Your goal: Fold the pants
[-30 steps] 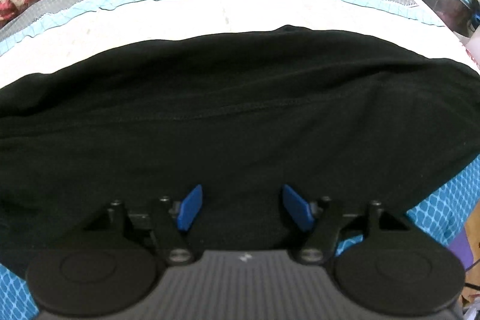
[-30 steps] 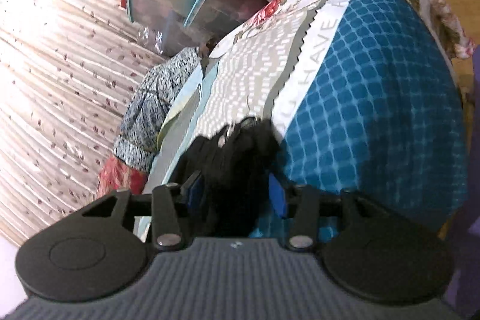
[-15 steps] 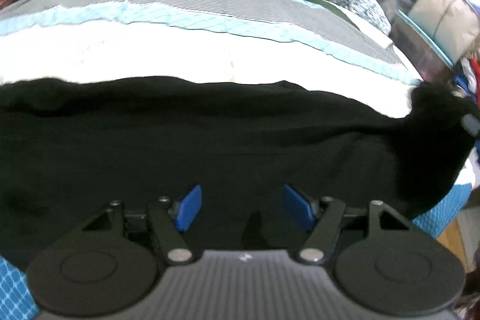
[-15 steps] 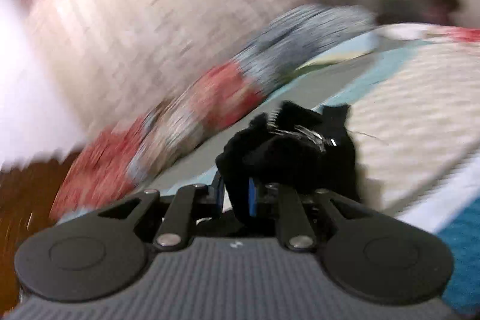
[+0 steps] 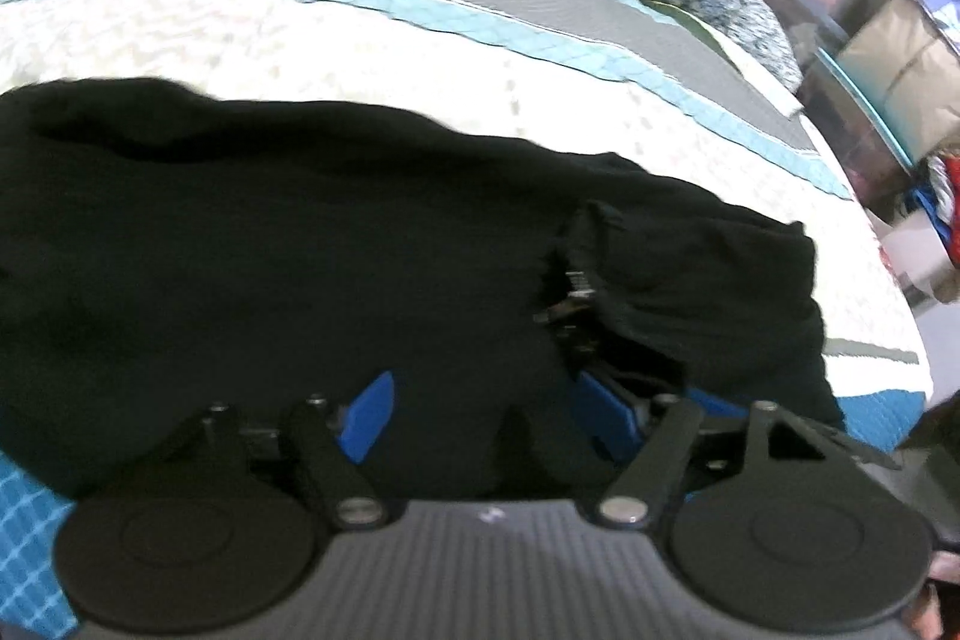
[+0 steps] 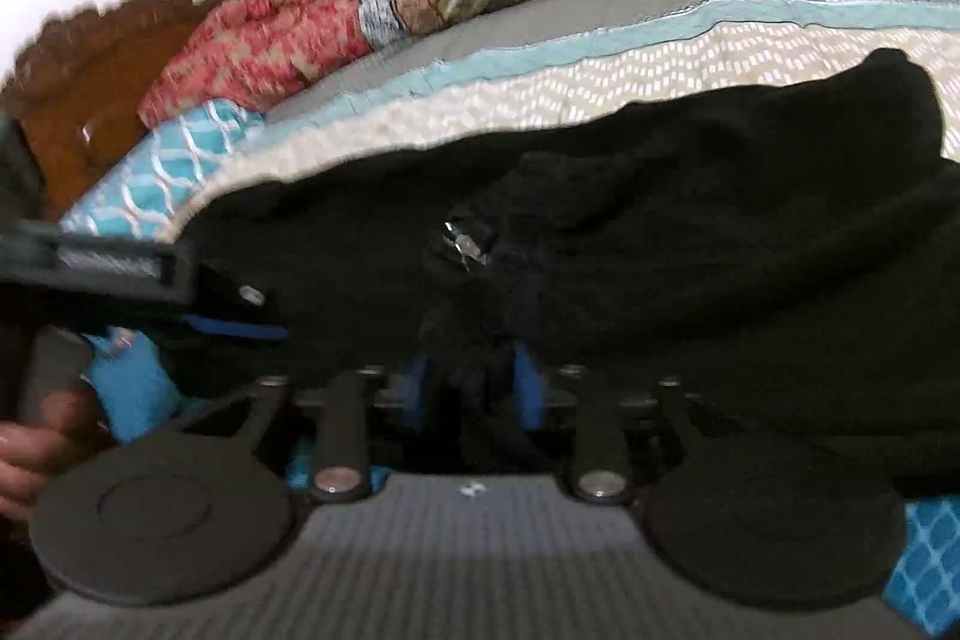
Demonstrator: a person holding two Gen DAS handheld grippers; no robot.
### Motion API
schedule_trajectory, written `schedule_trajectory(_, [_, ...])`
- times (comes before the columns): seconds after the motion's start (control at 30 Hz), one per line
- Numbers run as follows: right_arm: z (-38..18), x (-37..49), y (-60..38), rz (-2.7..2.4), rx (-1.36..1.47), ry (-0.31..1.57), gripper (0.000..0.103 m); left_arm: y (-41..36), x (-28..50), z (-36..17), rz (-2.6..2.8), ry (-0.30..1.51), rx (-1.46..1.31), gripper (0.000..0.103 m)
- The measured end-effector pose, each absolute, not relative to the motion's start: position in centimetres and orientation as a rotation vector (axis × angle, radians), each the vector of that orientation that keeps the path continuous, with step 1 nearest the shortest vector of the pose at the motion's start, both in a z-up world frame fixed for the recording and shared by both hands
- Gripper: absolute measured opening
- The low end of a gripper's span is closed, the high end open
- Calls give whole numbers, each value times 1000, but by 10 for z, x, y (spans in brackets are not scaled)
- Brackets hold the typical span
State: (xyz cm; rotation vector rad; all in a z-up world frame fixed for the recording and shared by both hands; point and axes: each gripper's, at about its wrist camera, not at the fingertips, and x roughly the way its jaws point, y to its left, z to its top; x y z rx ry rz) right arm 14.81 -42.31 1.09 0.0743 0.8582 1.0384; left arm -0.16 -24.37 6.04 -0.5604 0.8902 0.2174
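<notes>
With the right hand-held gripper (image 6: 469,382) clamped on the pants (image 5: 300,244) end and the left hand-held gripper (image 5: 486,409) standing apart, empty, the carried end wants laying square along the bed (image 5: 360,52) edge.

No words, numbers or brand names can be read in either view. The only sign is a small pale emblem, too small to make out, on the ribbed grey plastic housing (image 5: 489,568) behind the black linkage arms; it shows the same way in the right wrist view (image 6: 471,490).
</notes>
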Motion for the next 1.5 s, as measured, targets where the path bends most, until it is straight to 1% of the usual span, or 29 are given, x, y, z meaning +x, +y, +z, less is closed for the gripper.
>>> schedule_trajectory(0.1, [26, 140, -452, 988, 133, 755, 44, -254, 22, 62, 152, 898, -547, 82])
schedule_trajectory(0.17, [34, 143, -480, 902, 188, 695, 44, -260, 40, 60, 131, 911, -558, 92])
schedule_trajectory(0.23, [35, 150, -513, 781, 248, 662, 46, -263, 53, 55, 118, 920, -585, 94])
schedule_trajectory(0.3, [28, 163, -537, 656, 297, 663, 61, -262, 68, 44, 123, 939, -609, 94])
schedule_trajectory(0.33, [23, 170, -546, 609, 320, 673, 65, -261, 74, 39, 137, 942, -623, 82])
schedule_trajectory(0.37, [15, 177, -554, 569, 341, 696, 67, -262, 80, 34, 154, 942, -624, 50])
schedule_trajectory(0.4, [4, 184, -559, 538, 350, 745, 63, -262, 83, 33, 183, 941, -605, 39])
schedule_trajectory(0.43, [-5, 191, -560, 521, 349, 804, 52, -263, 85, 35, 190, 930, -598, 31])
schedule_trajectory(0.47, [-14, 194, -561, 523, 352, 847, 16, -263, 82, 41, 194, 901, -596, 19])
schedule_trajectory(0.5, [-15, 193, -560, 535, 369, 863, 15, -262, 78, 50, 193, 864, -597, 18])
schedule_trajectory(0.53, [-8, 186, -560, 540, 377, 832, 14, -261, 74, 58, 195, 822, -596, 17])
schedule_trajectory(0.6, [12, 164, -556, 599, 351, 719, 14, -257, 64, 70, 227, 756, -567, 17])
schedule_trajectory(0.63, [19, 155, -552, 600, 317, 708, 14, -256, 63, 69, 253, 765, -541, 17])
schedule_trajectory(0.7, [9, 152, -545, 566, 265, 768, 18, -253, 69, 53, 266, 855, -549, 18])
schedule_trajectory(0.77, [-13, 162, -547, 515, 260, 848, 22, -250, 66, 38, 279, 889, -611, 25])
schedule_trajectory(0.8, [-11, 166, -553, 511, 328, 846, 30, -250, 63, 38, 279, 874, -613, 26])
schedule_trajectory(0.83, [-3, 168, -557, 484, 368, 836, 33, -250, 61, 40, 273, 872, -607, 30])
schedule_trajectory(0.9, [18, 166, -555, 445, 341, 706, 51, -248, 61, 40, 267, 874, -607, 33])
schedule_trajectory(0.93, [28, 169, -551, 458, 309, 647, 52, -246, 61, 39, 267, 875, -616, 33])
schedule_trajectory(1.07, [39, 212, -516, 534, 218, 617, 52, -248, 67, 39, 280, 872, -632, 33])
schedule_trajectory(1.13, [32, 237, -495, 580, 179, 667, 52, -252, 70, 39, 280, 873, -602, 33])
schedule_trajectory(1.17, [25, 250, -487, 618, 172, 704, 43, -254, 71, 39, 281, 873, -586, 34])
schedule_trajectory(1.2, [18, 257, -490, 650, 164, 739, 18, -255, 72, 39, 283, 874, -575, 35])
schedule_trajectory(1.23, [11, 267, -479, 634, 130, 770, 18, -256, 73, 38, 283, 872, -564, 35])
schedule_trajectory(1.33, [-9, 282, -472, 544, 122, 789, 19, -264, 81, 37, 283, 871, -502, 41])
schedule_trajectory(1.4, [-14, 282, -480, 484, 199, 806, 27, -271, 83, 39, 286, 870, -449, 42])
schedule_trajectory(1.43, [-13, 282, -480, 459, 219, 815, 29, -273, 82, 41, 277, 873, -438, 42])
schedule_trajectory(1.47, [-9, 279, -482, 449, 234, 819, 37, -273, 78, 44, 261, 880, -442, 43])
schedule_trajectory(1.5, [-2, 273, -487, 436, 241, 811, 51, -271, 73, 48, 241, 877, -454, 44])
